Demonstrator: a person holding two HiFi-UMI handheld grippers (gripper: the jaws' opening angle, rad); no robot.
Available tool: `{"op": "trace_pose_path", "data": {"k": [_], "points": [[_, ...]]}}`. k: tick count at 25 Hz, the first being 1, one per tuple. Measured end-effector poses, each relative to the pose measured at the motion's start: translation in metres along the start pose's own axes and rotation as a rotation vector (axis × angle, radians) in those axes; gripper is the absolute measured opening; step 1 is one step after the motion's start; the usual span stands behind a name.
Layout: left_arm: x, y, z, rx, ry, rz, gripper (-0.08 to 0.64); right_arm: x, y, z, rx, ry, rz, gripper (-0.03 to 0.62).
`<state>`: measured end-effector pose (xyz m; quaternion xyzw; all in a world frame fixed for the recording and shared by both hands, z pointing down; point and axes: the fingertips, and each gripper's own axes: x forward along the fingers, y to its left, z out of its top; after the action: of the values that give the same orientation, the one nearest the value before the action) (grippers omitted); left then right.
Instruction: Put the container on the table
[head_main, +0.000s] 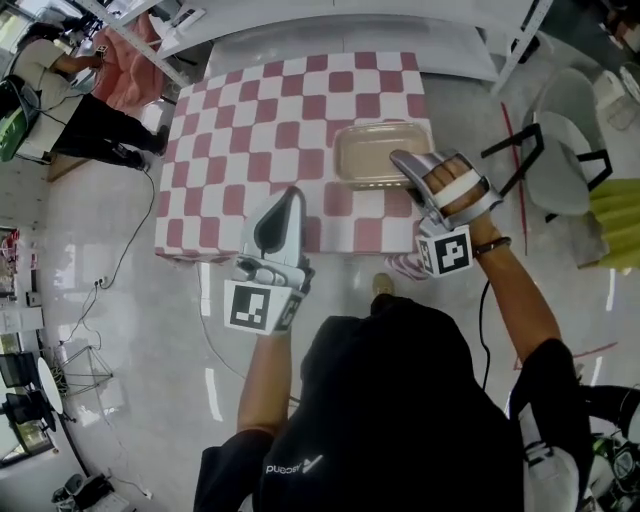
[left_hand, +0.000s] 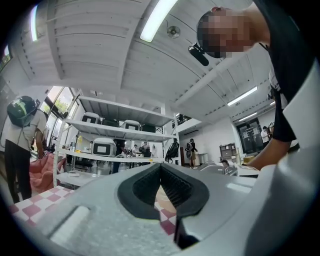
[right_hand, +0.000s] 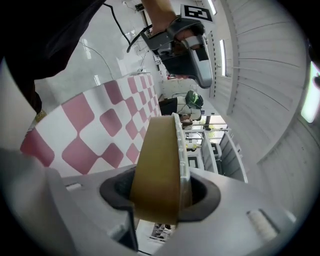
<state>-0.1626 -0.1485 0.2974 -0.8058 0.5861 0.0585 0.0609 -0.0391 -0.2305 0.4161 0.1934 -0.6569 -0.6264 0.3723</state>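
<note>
A: Underfoot?
B: Glossy pale floor (head_main: 100, 400), catching the lights, black cable (head_main: 128, 245) trailing across it; checked pink-and-white counter (head_main: 230, 150) in the middle, grey chair (head_main: 565, 150) to its right.
A: And overhead?
B: White panelled ceiling (left_hand: 100, 45), strip light (left_hand: 157, 20) lit; metal shelving (left_hand: 120, 131) along the far side, bright windows (left_hand: 57, 100) at left.

Rectangular cloth-covered table (head_main: 290, 130): pink and white checks. Shallow rectangular plastic container (head_main: 375, 152): tan-brown body, pale translucent rim. Left gripper (head_main: 288, 198) and right gripper (head_main: 408, 165): silver-grey shells, black ribbed jaw pads, black-and-white square-marker cubes. Polished floor (head_main: 120, 340): glossy white.
</note>
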Motion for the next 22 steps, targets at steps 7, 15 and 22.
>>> {"op": "trace_pose_path", "data": {"k": [7,15,22], "points": [[0.061,0.033,-0.03,0.007,0.042,0.003,0.009,0.073,0.025,-0.035,0.006,0.03,0.064,0.198],[0.1,0.058,-0.053,-0.015,0.072,-0.079,0.009,0.125,0.061,-0.049,0.045,0.062,0.168,0.198],[0.112,0.072,-0.069,-0.016,0.09,-0.114,0.009,0.146,0.089,-0.056,0.06,0.074,0.222,0.198]]}}
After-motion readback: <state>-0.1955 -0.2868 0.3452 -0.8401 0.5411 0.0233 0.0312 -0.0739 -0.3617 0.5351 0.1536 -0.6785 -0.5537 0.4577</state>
